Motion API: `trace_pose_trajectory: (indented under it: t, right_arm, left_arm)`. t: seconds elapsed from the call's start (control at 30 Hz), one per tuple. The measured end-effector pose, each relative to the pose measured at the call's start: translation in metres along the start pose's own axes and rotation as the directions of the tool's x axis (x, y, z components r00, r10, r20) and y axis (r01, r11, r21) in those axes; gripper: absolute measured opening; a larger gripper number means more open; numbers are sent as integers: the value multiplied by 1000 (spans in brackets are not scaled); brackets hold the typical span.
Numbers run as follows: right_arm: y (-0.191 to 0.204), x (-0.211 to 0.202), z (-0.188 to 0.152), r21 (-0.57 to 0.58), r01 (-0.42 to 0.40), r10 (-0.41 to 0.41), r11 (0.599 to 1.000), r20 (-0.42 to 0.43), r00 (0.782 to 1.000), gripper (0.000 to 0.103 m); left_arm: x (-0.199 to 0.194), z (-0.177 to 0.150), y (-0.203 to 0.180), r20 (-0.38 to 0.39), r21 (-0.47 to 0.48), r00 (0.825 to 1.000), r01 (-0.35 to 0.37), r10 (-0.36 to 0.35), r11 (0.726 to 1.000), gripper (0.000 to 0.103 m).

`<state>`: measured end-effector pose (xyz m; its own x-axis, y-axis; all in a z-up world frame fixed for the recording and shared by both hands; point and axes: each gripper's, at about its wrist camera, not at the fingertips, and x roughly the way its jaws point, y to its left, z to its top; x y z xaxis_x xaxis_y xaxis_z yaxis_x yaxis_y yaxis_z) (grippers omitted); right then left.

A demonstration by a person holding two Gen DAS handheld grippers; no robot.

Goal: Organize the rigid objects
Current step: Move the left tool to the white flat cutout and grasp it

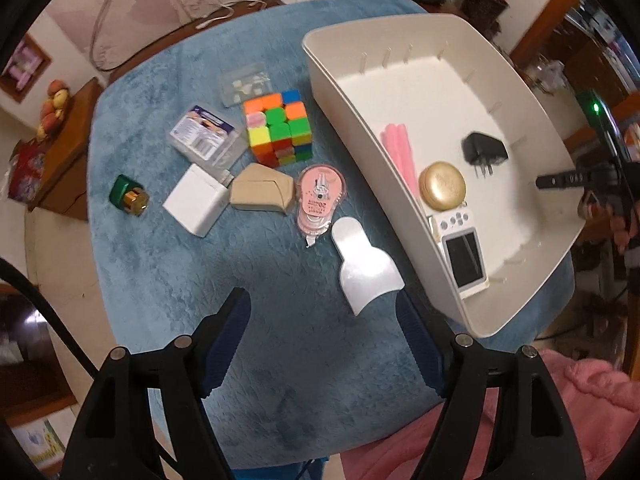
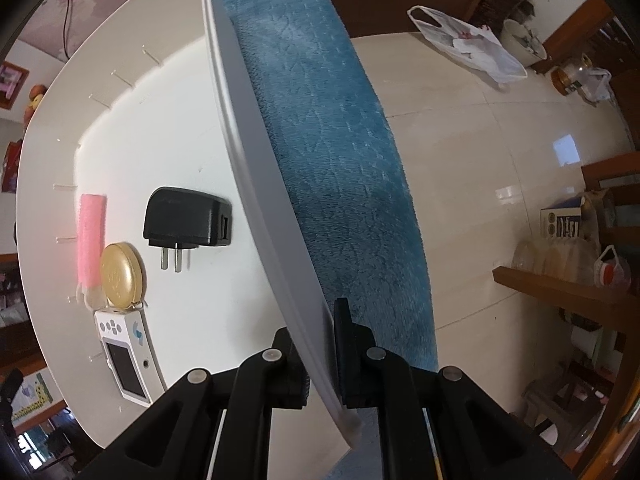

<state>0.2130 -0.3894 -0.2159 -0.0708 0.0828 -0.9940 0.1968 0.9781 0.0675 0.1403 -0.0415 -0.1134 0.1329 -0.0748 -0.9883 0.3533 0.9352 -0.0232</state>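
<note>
Our right gripper [image 2: 324, 364] clamps the bin [image 1: 400, 184] wall; our left gripper [image 1: 320, 340] hangs spread over the white scoop [image 1: 366, 268] on the cloth [image 1: 180, 280] — light, stiff, slick plastic, so we judge its narrow neck the best hold.

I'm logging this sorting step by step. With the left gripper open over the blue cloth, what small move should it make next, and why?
Probably ease the left gripper forward and down onto the white scoop-shaped piece. It lies nearest, just ahead of the open jaws, loose on the cloth beside the white bin, which the right gripper is clamping by its wall.
</note>
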Motion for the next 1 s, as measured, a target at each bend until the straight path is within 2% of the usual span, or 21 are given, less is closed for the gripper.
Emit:
trace_pose_trajectory:
  t: [0.23,0.37,0.47,0.6,0.7,0.83,0.93,1.0]
  right_arm:
    - [3,0,-1,29,27,-27,999,5,1000,13]
    - [5,0,-1,39,48,-49,998,7,999,14]
    - [8,0,-1,45,60,-61,997,8,998,14]
    - [11,-1,-2,54,75,-76,996,5,997,15]
    - [11,-1,-1,66,79,-79,995,4,997,16]
    - [11,-2,-2,71,85,-86,994,8,996,16]
    - [12,-2,-3,79,91,-92,993,8,996,17]
    - [14,-2,-3,80,98,-99,992,7,995,17]
  left_arm:
    - [19,-4,-2,1,157,997,80,-81,984,78]
    - [29,-9,-5,17,271,993,111,-120,956,78]
    - [35,-15,-11,50,389,993,77,-104,918,78]
    - [45,-24,-23,91,546,994,8,-68,838,78]
    - [53,-27,-32,100,620,993,-9,-68,784,78]
    - [61,-30,-39,105,684,990,-1,-97,730,78]
    - [65,-32,-46,100,741,989,-1,-109,671,79]
    - [68,-32,-49,106,763,989,-12,-107,646,81]
